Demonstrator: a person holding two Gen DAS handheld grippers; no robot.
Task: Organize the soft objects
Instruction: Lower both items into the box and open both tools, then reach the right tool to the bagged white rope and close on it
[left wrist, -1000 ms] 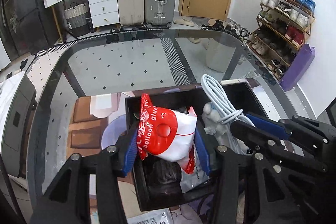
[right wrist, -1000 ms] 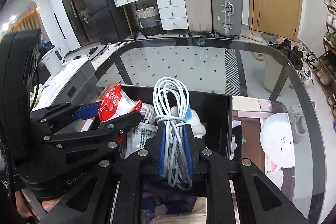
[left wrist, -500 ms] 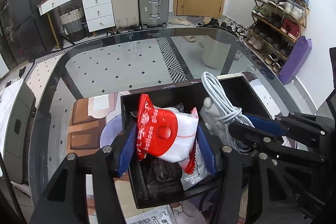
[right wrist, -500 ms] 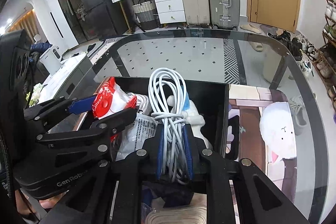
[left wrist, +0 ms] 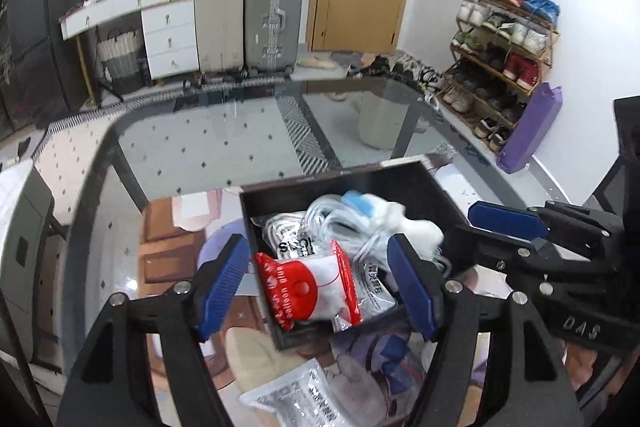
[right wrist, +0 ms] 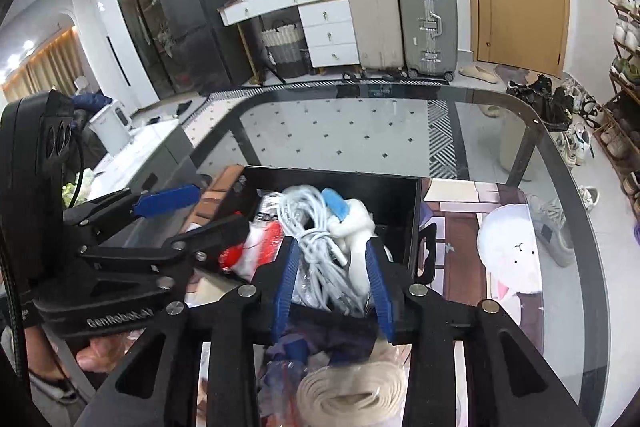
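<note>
The left hand-held gripper [left wrist: 316, 285] has its blue pads spread wide apart. It holds nothing. The red and white bag [left wrist: 308, 291] lies between the pads but touches neither one. The bag rests in the near left part of the black box [left wrist: 436, 187], on top of a clear packet [left wrist: 372, 291].

The right hand-held gripper [right wrist: 332, 283] is partly open, with its pads on each side of the white cord [right wrist: 316, 235] and a white soft toy [right wrist: 354, 223]. I cannot tell if the pads touch them. The cord lies in a loose bunch in the box, and the toy sits just beside it.

Close to the camera, in front of the box, lie another clear packet [left wrist: 296, 399] and a cream rope roll [right wrist: 352, 395].

The box stands on the glass surface [right wrist: 360, 131]. Farther back, two suitcases [left wrist: 248, 15] stand by the wall.
</note>
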